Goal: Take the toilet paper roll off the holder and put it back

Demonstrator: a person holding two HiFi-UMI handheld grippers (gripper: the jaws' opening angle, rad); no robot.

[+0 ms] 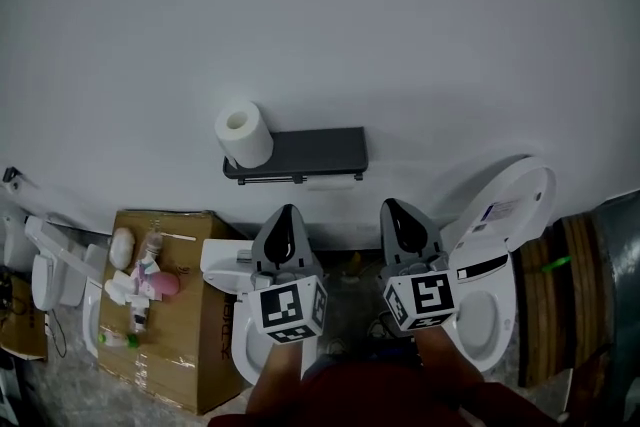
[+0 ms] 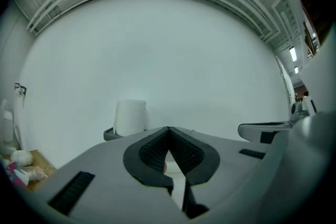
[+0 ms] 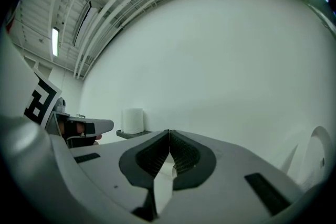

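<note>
A white toilet paper roll (image 1: 243, 134) stands upright on the left end of a dark grey wall holder shelf (image 1: 310, 153). A second white roll seems to hang on the bar under the shelf. Both grippers are held level, short of the wall and below the holder. My left gripper (image 1: 289, 211) is shut and empty, right of and below the roll (image 2: 129, 117). My right gripper (image 1: 392, 205) is shut with nothing in it, further right; in its view the roll (image 3: 132, 120) lies ahead to the left.
Below are a white toilet (image 1: 225, 280) by my left gripper and a second toilet with its lid raised (image 1: 505, 215) at the right. A cardboard box (image 1: 185, 315) with small items on top stands at the left. The white wall (image 1: 400, 35) fills the upper view.
</note>
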